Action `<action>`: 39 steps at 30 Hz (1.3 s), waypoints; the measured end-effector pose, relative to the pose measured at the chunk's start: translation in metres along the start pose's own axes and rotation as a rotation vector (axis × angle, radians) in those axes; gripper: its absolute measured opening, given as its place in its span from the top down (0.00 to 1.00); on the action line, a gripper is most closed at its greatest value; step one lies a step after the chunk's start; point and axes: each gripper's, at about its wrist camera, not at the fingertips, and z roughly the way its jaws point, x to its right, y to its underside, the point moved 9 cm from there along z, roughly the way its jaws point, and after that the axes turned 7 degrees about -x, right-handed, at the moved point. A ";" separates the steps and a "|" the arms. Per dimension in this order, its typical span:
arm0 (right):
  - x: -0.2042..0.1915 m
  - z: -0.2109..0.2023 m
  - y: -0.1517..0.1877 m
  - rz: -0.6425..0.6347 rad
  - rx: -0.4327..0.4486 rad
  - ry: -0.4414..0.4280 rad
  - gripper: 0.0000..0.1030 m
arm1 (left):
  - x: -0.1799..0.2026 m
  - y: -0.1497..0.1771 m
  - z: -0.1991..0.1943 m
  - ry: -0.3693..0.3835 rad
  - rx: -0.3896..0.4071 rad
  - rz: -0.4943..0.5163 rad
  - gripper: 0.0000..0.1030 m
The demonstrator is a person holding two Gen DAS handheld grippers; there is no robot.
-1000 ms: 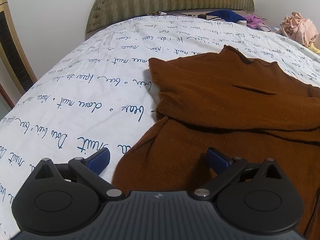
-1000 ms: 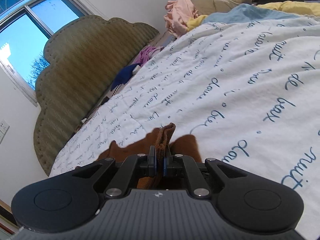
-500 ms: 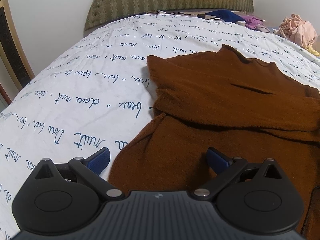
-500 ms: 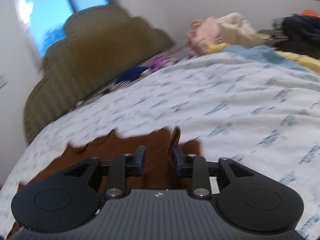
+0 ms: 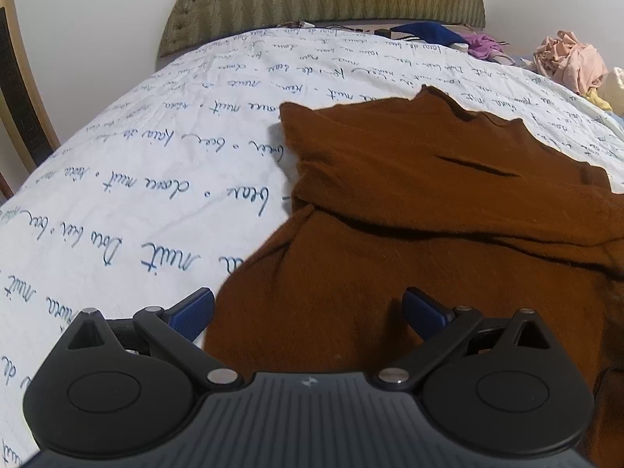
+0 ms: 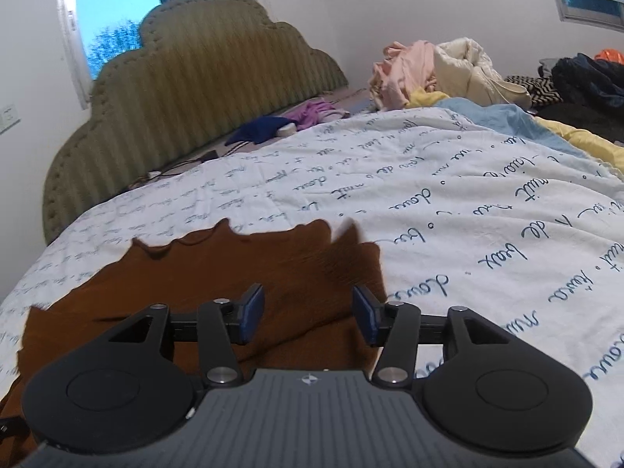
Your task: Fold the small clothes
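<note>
the brown garment [image 5: 448, 234] runs off the left wrist view's right edge; its near hem hides behind both grippers.

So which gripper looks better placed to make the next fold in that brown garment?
Probably the left gripper: it is open, straddling the near edge of the brown garment. The right gripper has just been opening, with nothing between its pads.

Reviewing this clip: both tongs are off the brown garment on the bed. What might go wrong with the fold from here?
1. The right tongs have just been opening with nothing between the pads; the rust-brown knit sweater lies bunched with an uneven ridge across it, so the fold may set crooked.
2. The left tongs hang open over the sweater's near edge beside the white script-printed bedspread; closing there might pinch the bedspread too.
</note>
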 end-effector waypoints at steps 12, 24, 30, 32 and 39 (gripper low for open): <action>-0.005 -0.044 0.047 0.025 -0.051 -0.102 0.30 | 0.012 0.028 -0.009 0.035 -0.017 0.028 0.00; -0.009 -0.060 0.084 0.044 -0.127 -0.151 0.23 | 0.014 0.046 -0.017 0.031 -0.018 0.052 0.00; -0.012 -0.069 0.089 0.046 -0.140 -0.154 0.18 | 0.015 0.050 -0.020 0.033 -0.017 0.055 0.00; -0.015 -0.070 0.093 0.024 -0.144 -0.149 0.17 | 0.015 0.050 -0.020 0.033 -0.016 0.056 0.00; -0.026 -0.081 0.105 -0.157 -0.114 -0.061 0.17 | 0.014 0.057 -0.023 0.034 -0.015 0.056 0.00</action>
